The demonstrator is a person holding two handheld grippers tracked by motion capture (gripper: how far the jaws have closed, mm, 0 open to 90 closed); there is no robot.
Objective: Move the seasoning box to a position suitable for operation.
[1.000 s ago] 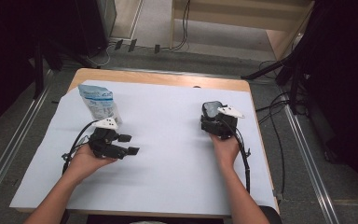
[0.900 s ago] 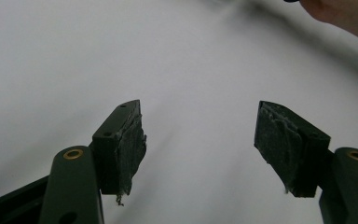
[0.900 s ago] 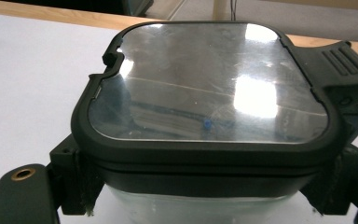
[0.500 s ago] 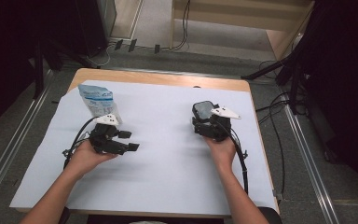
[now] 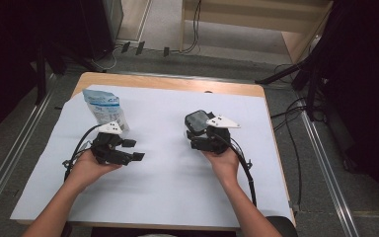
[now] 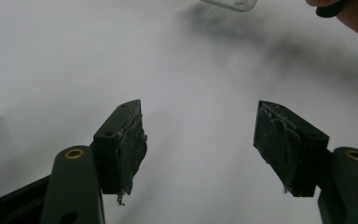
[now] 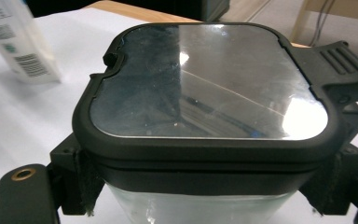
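The right hand-held gripper (image 5: 193,132) is clenched on a jar (image 7: 209,116): in the right gripper view its two jaws press on the dark collar just below the lid (image 7: 209,79), one from each side. The jar has a clear body and a black, nearly square lid with rounded corners and a shiny flat top. It is near the middle of the bench (image 5: 256,91), a little to the right, on or just above the white sheet (image 5: 168,187); I cannot tell if its bottom touches the sheet.

The left hand-held gripper (image 6: 200,142) is released. Its jaws stand wide apart with nothing between them, and it is on the left part of the sheet, just in front of a blue and white pouch (image 5: 102,106) that stands at the far left.

My judgement on progress: the grasp of the jar is done, and this is about all. The lid is not yet opened, its latch tab (image 7: 338,60) lies flat at one corner, and the pouch looks untouched. So opening the jar, and any work with the pouch, is left.

The jar stands upright, its long axis vertical, with the lid pointing up. In the right gripper view the latch tab points to the far right corner, away from the pouch.
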